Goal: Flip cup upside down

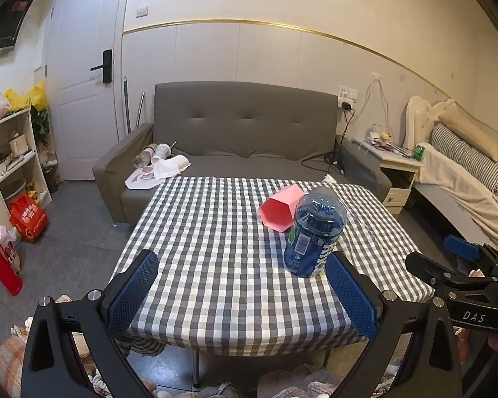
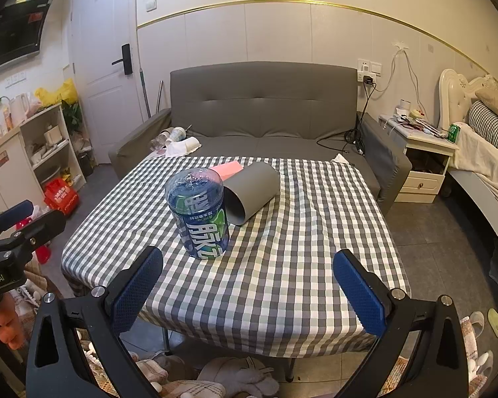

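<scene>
A blue clear-plastic cup (image 1: 315,232) (image 2: 201,212) stands on the checked table (image 1: 199,219) (image 2: 298,232) with its domed base up and its print upside down. Behind it a pink hexagonal cup (image 1: 282,210) (image 2: 227,169) lies on its side, mouth toward me. A grey round cup (image 2: 252,192) also lies on its side, touching the blue cup's right; the left wrist view hides it. My left gripper (image 1: 242,265) is open at the table's near edge, the blue cup just off its right finger. My right gripper (image 2: 249,262) is open, with the blue cup ahead of its left finger.
A grey sofa (image 1: 245,132) with cups and a cloth stands behind the table. To the right are a nightstand (image 2: 425,162) and a bed (image 2: 488,152); to the left, a shelf (image 1: 13,156) and a red cylinder (image 1: 0,265). Soft toys (image 2: 235,374) lie on the floor underneath.
</scene>
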A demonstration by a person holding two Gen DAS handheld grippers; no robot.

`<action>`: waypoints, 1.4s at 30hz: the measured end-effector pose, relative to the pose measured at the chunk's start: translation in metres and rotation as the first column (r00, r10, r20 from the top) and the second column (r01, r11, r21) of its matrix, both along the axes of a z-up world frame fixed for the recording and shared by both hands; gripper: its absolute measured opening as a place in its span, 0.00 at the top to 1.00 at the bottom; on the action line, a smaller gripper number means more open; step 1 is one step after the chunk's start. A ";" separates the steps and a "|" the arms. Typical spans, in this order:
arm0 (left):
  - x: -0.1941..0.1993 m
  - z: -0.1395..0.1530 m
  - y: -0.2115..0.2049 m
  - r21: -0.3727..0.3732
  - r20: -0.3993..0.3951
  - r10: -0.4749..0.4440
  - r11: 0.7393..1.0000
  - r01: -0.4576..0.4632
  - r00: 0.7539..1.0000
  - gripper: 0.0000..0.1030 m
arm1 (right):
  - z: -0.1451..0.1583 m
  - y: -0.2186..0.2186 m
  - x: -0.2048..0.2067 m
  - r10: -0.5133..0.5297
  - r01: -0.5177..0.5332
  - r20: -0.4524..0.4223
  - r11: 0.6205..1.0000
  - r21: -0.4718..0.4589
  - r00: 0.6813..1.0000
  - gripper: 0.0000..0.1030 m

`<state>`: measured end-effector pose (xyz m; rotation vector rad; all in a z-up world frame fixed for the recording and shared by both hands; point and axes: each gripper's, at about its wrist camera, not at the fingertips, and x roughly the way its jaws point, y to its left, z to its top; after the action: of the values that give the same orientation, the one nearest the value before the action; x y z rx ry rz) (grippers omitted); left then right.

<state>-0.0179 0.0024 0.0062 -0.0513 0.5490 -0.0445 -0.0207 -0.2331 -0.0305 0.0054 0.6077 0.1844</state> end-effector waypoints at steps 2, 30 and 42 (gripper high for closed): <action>0.000 0.000 0.000 0.002 0.001 -0.001 1.000 0.001 1.000 0.00 | -0.001 0.000 0.000 0.001 -0.001 -0.001 1.000 0.000 1.000 0.00; 0.000 0.000 0.000 0.001 0.001 -0.001 1.000 0.001 1.000 0.00 | -0.002 -0.002 -0.001 0.000 0.000 -0.001 1.000 -0.004 1.000 0.00; 0.000 0.000 0.000 0.002 0.001 -0.001 1.000 0.001 1.000 0.00 | -0.002 -0.004 -0.002 0.000 0.000 -0.002 1.000 -0.005 1.000 0.00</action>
<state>-0.0175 0.0026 0.0065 -0.0490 0.5483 -0.0454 -0.0224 -0.2371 -0.0322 0.0011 0.6104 0.1827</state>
